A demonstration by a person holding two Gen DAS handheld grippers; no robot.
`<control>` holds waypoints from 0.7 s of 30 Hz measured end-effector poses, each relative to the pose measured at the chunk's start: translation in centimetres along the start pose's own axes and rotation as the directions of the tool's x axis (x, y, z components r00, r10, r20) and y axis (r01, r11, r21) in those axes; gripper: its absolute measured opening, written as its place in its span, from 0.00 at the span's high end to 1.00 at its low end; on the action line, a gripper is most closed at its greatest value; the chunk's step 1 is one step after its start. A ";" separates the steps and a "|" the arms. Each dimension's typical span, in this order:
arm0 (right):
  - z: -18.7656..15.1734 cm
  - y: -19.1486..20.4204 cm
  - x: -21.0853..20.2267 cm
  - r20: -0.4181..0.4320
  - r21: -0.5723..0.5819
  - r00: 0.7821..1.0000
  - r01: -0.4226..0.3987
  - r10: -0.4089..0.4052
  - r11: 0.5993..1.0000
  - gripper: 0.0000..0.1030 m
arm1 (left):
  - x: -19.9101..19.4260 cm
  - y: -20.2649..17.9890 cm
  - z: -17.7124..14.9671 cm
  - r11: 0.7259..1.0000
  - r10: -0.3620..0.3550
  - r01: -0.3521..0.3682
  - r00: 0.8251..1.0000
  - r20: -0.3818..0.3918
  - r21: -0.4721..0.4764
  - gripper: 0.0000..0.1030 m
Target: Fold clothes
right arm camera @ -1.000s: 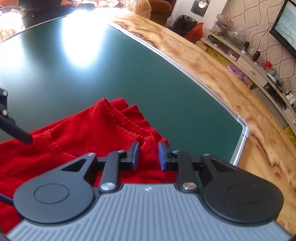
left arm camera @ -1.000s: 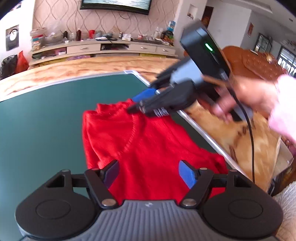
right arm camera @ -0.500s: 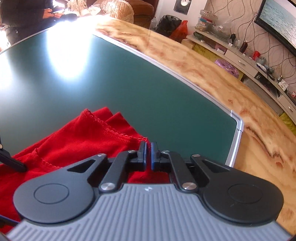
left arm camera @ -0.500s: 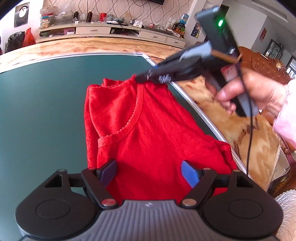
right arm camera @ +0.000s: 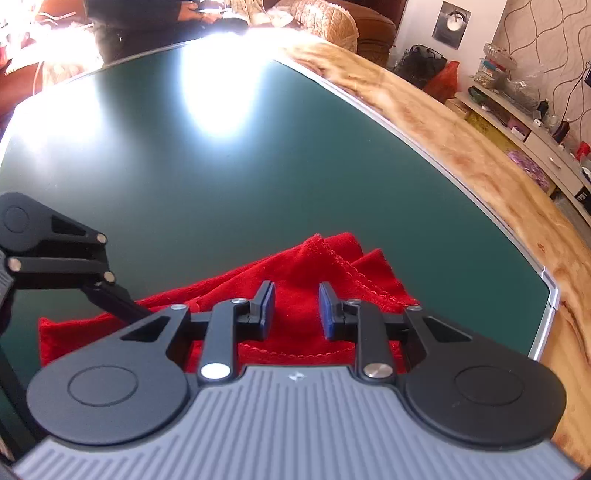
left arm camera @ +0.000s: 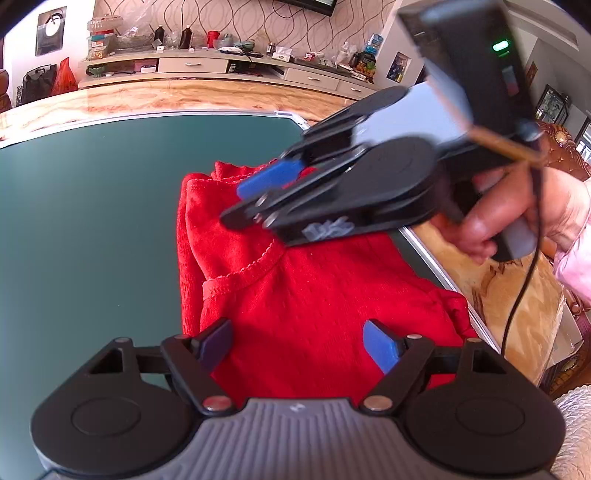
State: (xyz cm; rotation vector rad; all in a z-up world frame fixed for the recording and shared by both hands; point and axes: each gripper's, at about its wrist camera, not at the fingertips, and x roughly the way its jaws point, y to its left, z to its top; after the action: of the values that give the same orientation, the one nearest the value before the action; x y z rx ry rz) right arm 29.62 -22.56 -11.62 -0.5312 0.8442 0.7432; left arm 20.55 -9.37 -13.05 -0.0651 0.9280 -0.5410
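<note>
A red knitted garment (left arm camera: 303,295) lies folded on the dark green table (left arm camera: 92,206), near its right corner. My left gripper (left arm camera: 297,341) is open, its blue pads spread just above the garment's near part. My right gripper (right arm camera: 296,310) is open over the garment's far edge (right arm camera: 332,266), holding nothing. In the left wrist view the right gripper (left arm camera: 269,184) hovers above the collar end, with a hand behind it. The left gripper's black linkage (right arm camera: 55,254) shows at the left of the right wrist view.
The table's metal rim (right arm camera: 546,291) and a wooden surround (right arm camera: 461,162) run close on the right. A long cabinet (left arm camera: 221,66) with bottles stands at the far wall. A person (right arm camera: 147,22) stands beyond the table's far side. Glare covers part of the table top (right arm camera: 214,96).
My right gripper was shut on the garment's edge half a second ago and has opened, letting it go. The garment now rests flat. The left gripper stays open.
</note>
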 end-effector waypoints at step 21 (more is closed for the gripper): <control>-0.8 1.9 -3.6 -0.004 0.018 0.995 -0.103 0.103 0.995 0.70 | 1.1 -0.3 1.0 0.997 0.022 -0.024 0.999 0.029 0.074 0.07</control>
State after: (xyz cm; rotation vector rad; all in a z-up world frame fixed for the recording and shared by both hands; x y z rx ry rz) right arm 26.20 -23.25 -9.39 -0.4766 0.8875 0.8281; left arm 21.76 -10.33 -13.21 0.0053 0.8791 -0.5516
